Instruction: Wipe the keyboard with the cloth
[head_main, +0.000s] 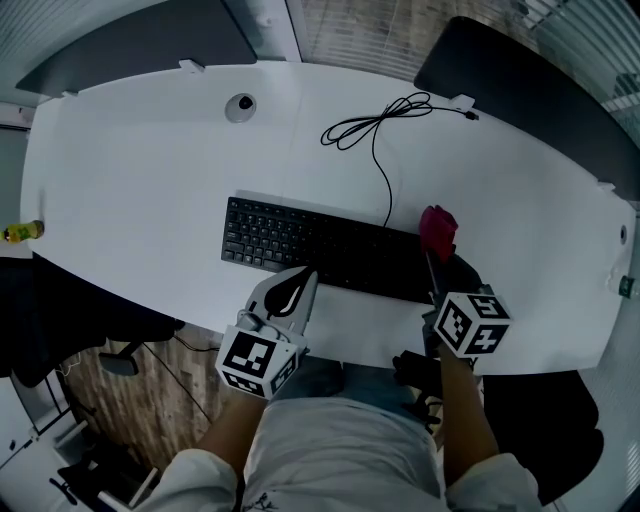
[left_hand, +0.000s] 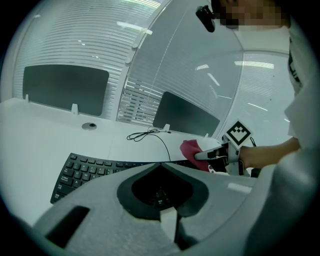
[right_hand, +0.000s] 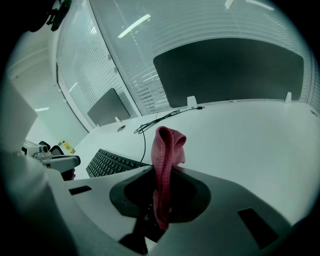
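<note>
Right gripper view: pink cloth (right_hand: 167, 150) in right tongs (right_hand: 161, 192).

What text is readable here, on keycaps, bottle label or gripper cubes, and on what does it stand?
No text is legible.
Black keyboard: key legends show, too small to read.
Yellow bottle: label too small and blurred.
Left gripper and right gripper cubes: square marker patterns only, no words.
White shirt: some print, unreadable.
</note>
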